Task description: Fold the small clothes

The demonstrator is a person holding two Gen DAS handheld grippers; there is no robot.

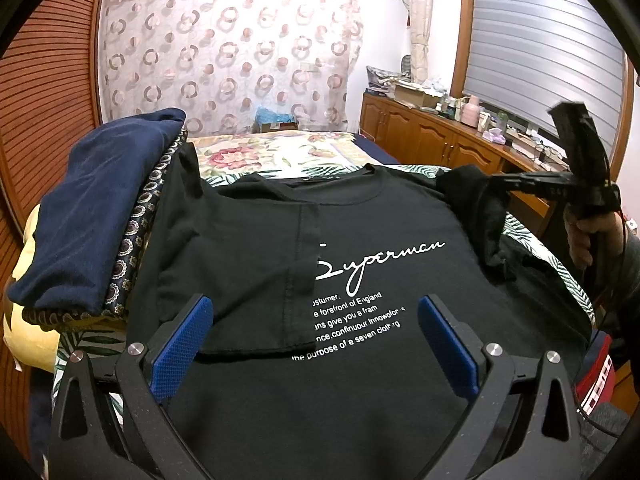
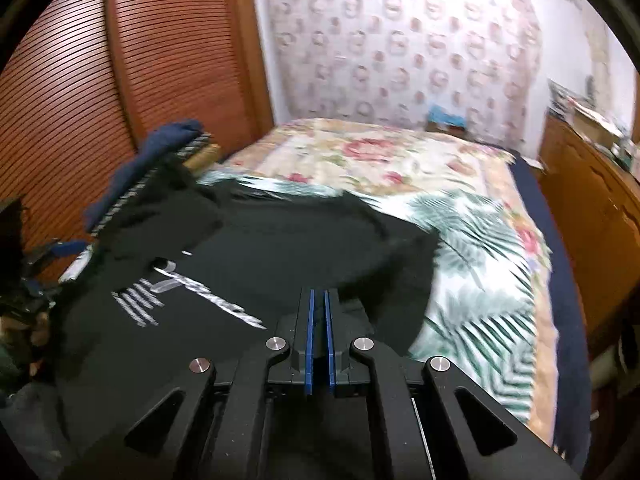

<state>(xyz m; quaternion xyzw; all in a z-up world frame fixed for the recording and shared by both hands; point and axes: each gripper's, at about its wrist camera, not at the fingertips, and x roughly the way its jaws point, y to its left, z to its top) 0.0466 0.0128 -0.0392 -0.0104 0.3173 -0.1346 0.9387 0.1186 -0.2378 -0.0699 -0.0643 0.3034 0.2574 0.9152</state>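
Sleeve-folding step: our left tongs (image 1: 316,340) hang released above the black T-shirt (image 1: 360,280) on the bed (image 2: 460,220); our right tongs (image 2: 319,336) pinch its right sleeve (image 1: 476,208) (lifted). Next, we judge, carry it inward.

Bed (image 1: 280,148), black T-shirt (image 1: 360,380), folded clothes stack (image 1: 92,208)

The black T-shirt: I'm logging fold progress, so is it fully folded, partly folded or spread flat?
Partly folded. On the black T-shirt one sleeve side lies folded over the print; the right gripper holds the other sleeve lifted.
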